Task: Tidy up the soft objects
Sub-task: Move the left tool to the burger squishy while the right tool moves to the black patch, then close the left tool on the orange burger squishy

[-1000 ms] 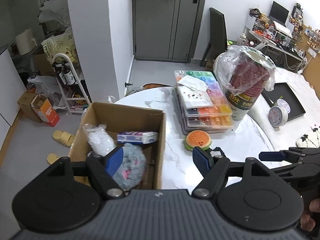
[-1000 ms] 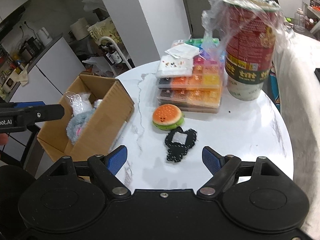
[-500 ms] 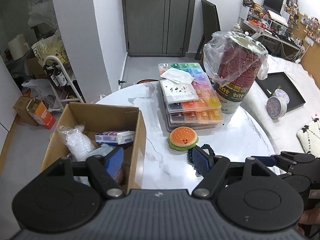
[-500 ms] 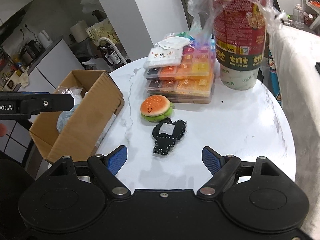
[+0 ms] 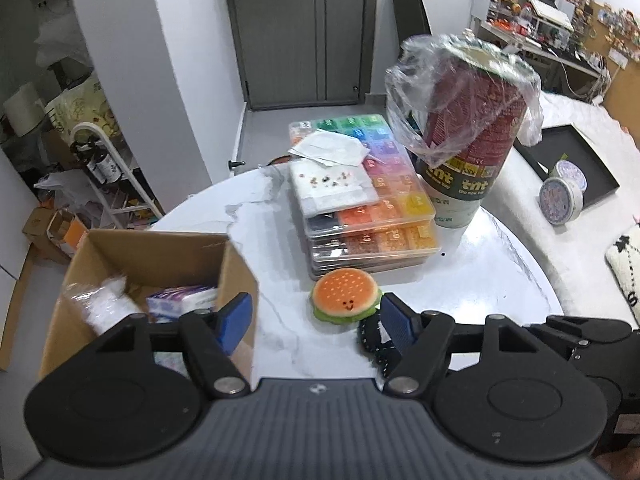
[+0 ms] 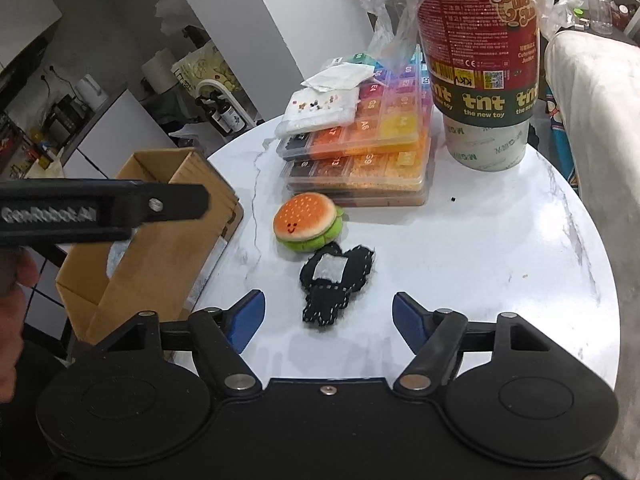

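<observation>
White marble-look round table carries soft toys: orange-and-green plush burger, w/ black felt patch toy w/ white stitching just below it, nearly touching. Brown cardboard box at table's left edge, plastic bag + tissue pack inside. Right gripper closing, jaws apart either side of black toy, not on it. Left gripper also closing, nothing betw. jaws, burger just ahead. Stacked bead cases + red tub behind.
</observation>
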`<state>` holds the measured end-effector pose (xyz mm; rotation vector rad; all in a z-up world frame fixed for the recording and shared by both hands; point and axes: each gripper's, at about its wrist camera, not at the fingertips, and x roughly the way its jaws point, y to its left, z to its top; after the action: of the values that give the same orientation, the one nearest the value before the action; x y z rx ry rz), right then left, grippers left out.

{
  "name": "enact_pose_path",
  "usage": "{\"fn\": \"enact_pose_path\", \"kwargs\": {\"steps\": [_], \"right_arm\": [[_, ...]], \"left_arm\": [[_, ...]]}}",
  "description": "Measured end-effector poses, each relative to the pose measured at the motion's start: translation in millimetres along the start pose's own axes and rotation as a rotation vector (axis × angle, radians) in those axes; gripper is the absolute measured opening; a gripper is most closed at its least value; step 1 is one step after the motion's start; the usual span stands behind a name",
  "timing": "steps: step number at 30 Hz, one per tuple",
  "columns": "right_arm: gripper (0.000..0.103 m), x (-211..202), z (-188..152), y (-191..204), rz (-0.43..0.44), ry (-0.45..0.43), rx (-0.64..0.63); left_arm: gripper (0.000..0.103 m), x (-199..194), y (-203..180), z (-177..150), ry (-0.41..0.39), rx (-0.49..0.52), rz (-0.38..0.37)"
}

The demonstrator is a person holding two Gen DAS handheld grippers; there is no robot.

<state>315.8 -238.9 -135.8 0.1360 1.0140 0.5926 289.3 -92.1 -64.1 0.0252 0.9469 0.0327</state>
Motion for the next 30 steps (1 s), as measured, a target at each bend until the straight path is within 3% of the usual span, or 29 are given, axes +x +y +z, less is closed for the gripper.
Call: {"fn": "enact_pose_path", "kwargs": {"steps": [18,21,24,28,30], "right_arm": [[0.048,46.6,14.4,-4.4,0.001,0.068,-0.031],[0.026,51.6,13.0,-6.0,-0.006,0.105,-0.015],[0.019,51.4,9.2,-11.2,0.002,0.12,0.033],[0.0,45.7,5.3,-18.4,-0.009,0.132,0.065],[0.0,43.1,2.7,-23.4,-0.034,0.146,0.084]], "left_arm": [[0.047,50.9,-6.5,6.1,0.069,-0.063,-0.01],[0.047,54.5,-3.8,5.3,0.072,-0.076,-0.005],[0.047,58.4,-3.2,4.9,0.082,-0.083,-0.01],[0.047,62.3,-9.9,4.3,0.08,-0.069,-0.019],[0.047,64.3,-13.7,4.1,0.076,-0.059,-0.016]]}}
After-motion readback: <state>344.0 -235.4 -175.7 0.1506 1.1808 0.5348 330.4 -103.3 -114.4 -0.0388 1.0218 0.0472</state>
